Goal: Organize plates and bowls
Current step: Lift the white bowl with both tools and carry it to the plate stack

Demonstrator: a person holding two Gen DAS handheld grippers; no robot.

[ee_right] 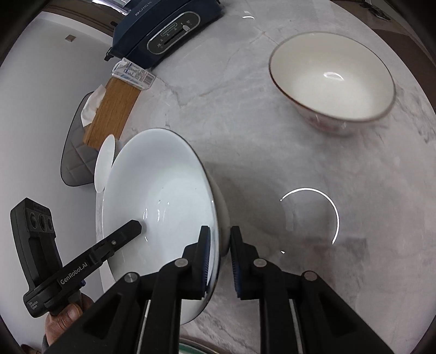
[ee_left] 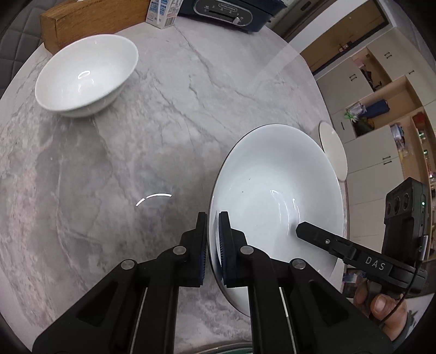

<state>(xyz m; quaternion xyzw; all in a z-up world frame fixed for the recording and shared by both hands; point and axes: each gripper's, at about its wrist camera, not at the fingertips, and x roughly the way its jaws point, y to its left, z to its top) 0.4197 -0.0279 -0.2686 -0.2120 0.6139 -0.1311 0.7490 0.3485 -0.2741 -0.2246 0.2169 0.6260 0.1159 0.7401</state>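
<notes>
A wide white deep plate is held between both grippers above the marble table. My left gripper is shut on its near rim, one finger inside, one outside. My right gripper is shut on the opposite rim of the same plate. Each gripper's finger shows inside the plate in the other view. A white bowl stands at the far left in the left wrist view. A cream bowl with a dark rim stands at the far right in the right wrist view; it also shows edge-on in the left wrist view.
A wooden tissue box, a small carton and a dark blue appliance line the table's far edge. The marble table ends at a round edge on the right. Cabinets stand beyond.
</notes>
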